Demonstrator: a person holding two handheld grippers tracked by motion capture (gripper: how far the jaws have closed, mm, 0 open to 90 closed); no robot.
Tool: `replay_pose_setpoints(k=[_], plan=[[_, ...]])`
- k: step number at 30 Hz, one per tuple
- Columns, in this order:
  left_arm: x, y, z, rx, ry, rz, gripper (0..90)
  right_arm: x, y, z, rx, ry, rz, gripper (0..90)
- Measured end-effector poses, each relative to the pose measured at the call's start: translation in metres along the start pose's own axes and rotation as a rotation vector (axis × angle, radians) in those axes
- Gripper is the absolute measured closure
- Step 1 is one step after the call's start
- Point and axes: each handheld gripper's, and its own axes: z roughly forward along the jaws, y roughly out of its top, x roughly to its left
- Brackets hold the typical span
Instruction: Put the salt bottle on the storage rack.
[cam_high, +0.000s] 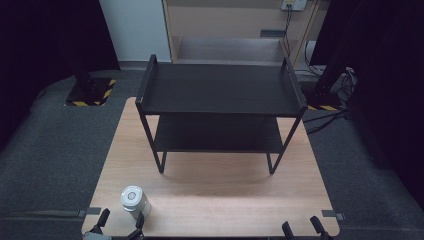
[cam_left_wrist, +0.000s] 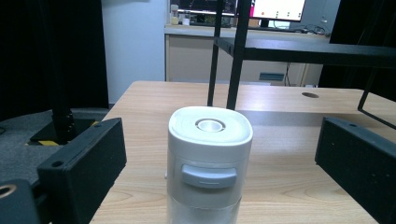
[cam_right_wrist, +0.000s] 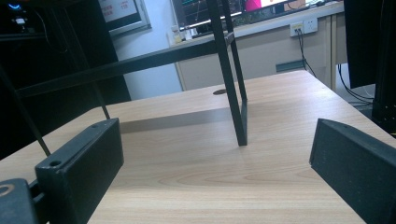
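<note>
A small white canister (cam_high: 134, 200) with a round button in its lid stands upright on the wooden table (cam_high: 215, 200) near the front left corner. My left gripper (cam_high: 121, 221) sits at the table's front edge, open, its jaws to either side of the canister (cam_left_wrist: 209, 163) without touching it. At the front right edge my right gripper (cam_high: 301, 228) is open with nothing between its jaws; bare tabletop (cam_right_wrist: 210, 177) lies between them.
A black two-tier metal shelf rack (cam_high: 220, 90) stands across the middle and back of the table, both tiers bare. One of its legs (cam_right_wrist: 236, 93) rises ahead of the right gripper. Behind the table are a wooden cabinet (cam_high: 235, 30) and cables on the floor.
</note>
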Motion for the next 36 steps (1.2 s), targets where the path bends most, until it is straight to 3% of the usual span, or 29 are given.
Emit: replay_pose_setpoints(k=[17,36], plan=[[0.001,-0.006,0.005,0.008,-0.004,0.009,0.6,0.001,0.000,0.000,-0.002,0.002,0.000,2.6],[0.011,-0.024,0.045,0.047,-0.017,0.040,2.2,-0.002,-0.003,0.003,0.015,-0.014,0.002,2.6]])
